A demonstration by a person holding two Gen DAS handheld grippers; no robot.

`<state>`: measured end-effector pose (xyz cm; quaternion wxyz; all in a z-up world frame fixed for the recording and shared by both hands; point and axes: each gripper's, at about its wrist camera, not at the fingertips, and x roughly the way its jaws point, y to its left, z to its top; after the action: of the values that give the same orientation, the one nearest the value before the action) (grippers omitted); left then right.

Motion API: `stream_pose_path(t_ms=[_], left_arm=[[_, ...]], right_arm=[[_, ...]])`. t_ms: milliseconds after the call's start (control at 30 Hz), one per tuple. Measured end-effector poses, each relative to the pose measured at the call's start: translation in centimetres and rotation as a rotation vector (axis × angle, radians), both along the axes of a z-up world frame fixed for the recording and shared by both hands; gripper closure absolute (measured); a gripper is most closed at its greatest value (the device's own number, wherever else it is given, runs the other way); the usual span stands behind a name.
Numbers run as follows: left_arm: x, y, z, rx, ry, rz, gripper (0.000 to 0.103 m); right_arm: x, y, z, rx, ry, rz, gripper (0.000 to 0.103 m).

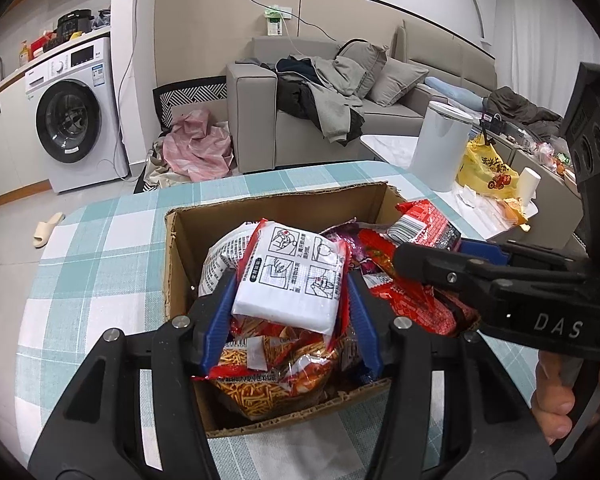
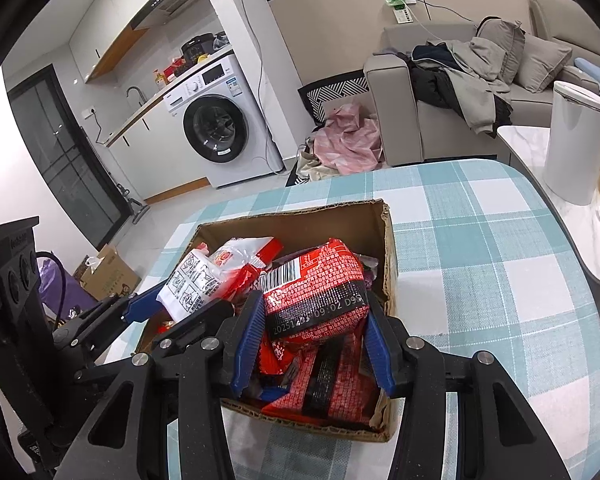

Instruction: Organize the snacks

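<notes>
An open cardboard box [image 1: 284, 204] [image 2: 300, 220] full of snack packets stands on the checked tablecloth. My left gripper [image 1: 290, 292] is shut on a white packet with printed diagrams [image 1: 292, 276] [image 2: 192, 284], held just above the box's near half. My right gripper [image 2: 312, 312] [image 1: 432, 256] is shut on a red and black packet with a barcode [image 2: 316, 292] [image 1: 424, 224], over the box's right side. Below lie a bag of orange sticks [image 1: 268, 380] and more red packets [image 2: 324, 388]. A hand [image 1: 556, 404] holds the right gripper's handle.
The teal and white checked tablecloth [image 2: 480, 280] spreads around the box. A white bin [image 1: 440, 144], a yellow bag [image 1: 488, 168] and a low marble table [image 2: 528, 148] sit to the right. Beyond are a grey sofa [image 1: 300, 120] with clothes and a washing machine [image 1: 76, 116].
</notes>
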<state>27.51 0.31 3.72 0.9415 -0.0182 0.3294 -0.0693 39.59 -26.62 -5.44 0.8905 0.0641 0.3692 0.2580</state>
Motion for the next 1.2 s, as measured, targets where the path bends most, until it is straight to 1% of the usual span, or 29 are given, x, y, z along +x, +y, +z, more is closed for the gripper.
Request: stream_pose_path(t_ms=[67,133,200,267,333,367,400,433,533,600,633,667,700,767,900,1033,1200], left_arm=[[0.3,0.1,0.0,0.000,0.005,0.001,0.052],[0.3,0.2,0.0,-0.002,0.002,0.000,0.050],[0.4,0.1,0.1,0.004,-0.004,0.002,0.047],[0.3,0.0,0.1,0.005,-0.006,-0.002,0.044],[0.0,0.0,0.3,0.000,-0.016,-0.011,0.037],[-0.2,0.0,0.4,0.004,-0.026,-0.009,0.029],[-0.4,0.0,0.6,0.008,-0.035,-0.006,0.021],[-0.8,0.0,0.9,0.011,-0.046,-0.004,0.020],[-1.7,0.4,1.4,0.011,-0.060,-0.005,0.019],[-2.3,0.8,1.6,0.009,-0.067,-0.002,0.014],[-2.7,1.0,1.8,0.008,-0.072,0.001,0.011],[-3.1,1.3,1.9,0.007,-0.079,0.008,0.003],[-3.5,1.6,2.0,0.006,-0.090,0.022,0.000],[-4.3,2.2,2.2,-0.006,-0.103,0.028,0.000],[-6.1,3.4,2.5,-0.030,-0.110,0.048,0.000],[-7.6,4.2,2.5,-0.031,-0.119,0.061,0.000],[-10.1,5.4,2.1,-0.046,-0.124,0.071,0.000]], right_arm=[[0.2,0.0,0.0,0.006,0.003,0.000,0.054],[0.2,0.0,0.0,0.011,0.003,0.004,0.050],[-0.1,-0.1,0.2,0.013,-0.010,0.011,0.049],[-0.3,-0.1,0.5,0.005,-0.020,0.018,0.044],[-0.7,-0.3,0.8,0.000,-0.037,0.016,0.033],[-0.9,-0.4,1.1,0.000,-0.049,0.016,0.031],[-1.0,-0.5,1.1,0.000,-0.056,0.016,0.027],[-1.3,-0.7,1.4,0.001,-0.068,0.015,0.021],[-1.9,-1.1,2.0,0.004,-0.096,0.019,0.009],[-2.4,-1.3,2.3,0.002,-0.114,0.020,0.005],[-2.7,-1.4,2.4,0.002,-0.123,0.024,0.004],[-3.0,-1.5,2.5,0.006,-0.133,0.036,0.004],[-3.2,-1.5,2.6,0.009,-0.137,0.042,0.004],[-3.7,-1.6,2.6,0.018,-0.151,0.051,0.001],[-4.9,-1.7,2.4,0.030,-0.171,0.087,0.001],[-6.4,-1.4,2.3,0.028,-0.213,0.113,0.001],[-8.0,-1.2,1.7,0.022,-0.225,0.135,0.001]])
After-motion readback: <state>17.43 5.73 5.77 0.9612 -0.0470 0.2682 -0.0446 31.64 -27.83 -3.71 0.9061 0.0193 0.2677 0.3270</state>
